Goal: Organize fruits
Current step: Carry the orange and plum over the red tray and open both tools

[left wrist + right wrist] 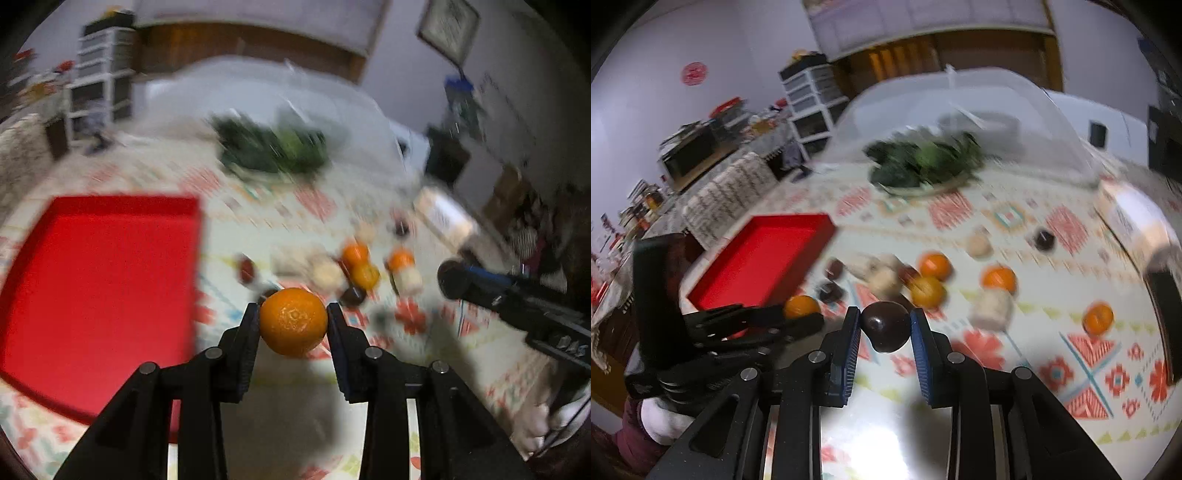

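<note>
Patterned cloth covers the counter [1015,229], strewn with fruit beside a red tray [99,280]. Left gripper [293,317] pinches an orange [293,322] aloft; right gripper [885,325] pinches a dark fruit [886,325] aloft.

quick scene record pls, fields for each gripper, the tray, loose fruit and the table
left gripper: shut on orange
right gripper: shut on dark fruit
tray: red, nothing seen in it
loose fruit: oranges, dark fruits, pale pieces, scattered on tablecloth
tablecloth: patterned
far end: greens under clear cover
</note>
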The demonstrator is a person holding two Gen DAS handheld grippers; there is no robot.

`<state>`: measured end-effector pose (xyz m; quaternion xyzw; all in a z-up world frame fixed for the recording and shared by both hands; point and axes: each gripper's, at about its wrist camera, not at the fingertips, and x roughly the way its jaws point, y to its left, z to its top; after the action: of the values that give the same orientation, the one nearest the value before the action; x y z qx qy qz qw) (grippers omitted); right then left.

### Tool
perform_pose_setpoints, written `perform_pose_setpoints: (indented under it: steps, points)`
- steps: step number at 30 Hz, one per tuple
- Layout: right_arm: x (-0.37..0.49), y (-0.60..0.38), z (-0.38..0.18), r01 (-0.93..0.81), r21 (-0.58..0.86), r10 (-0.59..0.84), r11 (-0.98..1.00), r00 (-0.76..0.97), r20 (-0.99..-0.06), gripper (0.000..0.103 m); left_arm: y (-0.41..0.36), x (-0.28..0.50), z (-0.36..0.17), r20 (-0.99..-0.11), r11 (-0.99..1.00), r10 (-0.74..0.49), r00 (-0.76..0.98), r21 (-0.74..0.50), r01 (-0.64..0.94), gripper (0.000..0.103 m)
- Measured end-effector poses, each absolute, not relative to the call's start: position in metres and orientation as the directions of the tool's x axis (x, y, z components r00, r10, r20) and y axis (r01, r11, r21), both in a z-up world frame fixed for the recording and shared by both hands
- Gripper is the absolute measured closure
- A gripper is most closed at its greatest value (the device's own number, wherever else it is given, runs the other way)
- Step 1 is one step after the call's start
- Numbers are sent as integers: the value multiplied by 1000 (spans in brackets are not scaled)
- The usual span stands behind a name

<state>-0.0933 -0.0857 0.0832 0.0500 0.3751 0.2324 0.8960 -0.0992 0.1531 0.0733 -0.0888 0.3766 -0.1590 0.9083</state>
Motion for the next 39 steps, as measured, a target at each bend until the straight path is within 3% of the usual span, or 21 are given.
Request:
perform_pose_setpoints:
  steps: [4,10,16,24,31,34,36,39]
  points:
    - [-86,-45,112,-455,262,513,851,613,-601,74,216,-114,114,-569,950,-274,776,-288,124,68]
    - [-76,34,141,-566,254,596,785,576,-559,74,284,-117,134,-542,966,-156,826,-259,13,68]
    - [-63,110,141,-637,246,639,730,509,-577,74,331,-107,112,-591,967,-101,800,-247,-60,68]
    - [-46,173,85,-646,269,612,715,390,-688,73,367,-84,67,-686,952,-89,722,-272,-141,68]
    - [-40,189,55,-644,256,575,721,350,-740,73,371,-70,54,-717,949,-101,690,-277,-149,68]
    - [-45,195,47,-657,229,555,719,344,-757,73,369,-70,56,-709,946,-109,697,-289,-147,61]
    - [-48,198,42,-665,201,539,719,351,-766,73,369,-72,60,-699,944,-104,707,-294,-152,50]
    - [-50,201,35,-668,173,519,723,361,-774,73,371,-76,68,-687,937,-103,719,-309,-162,46]
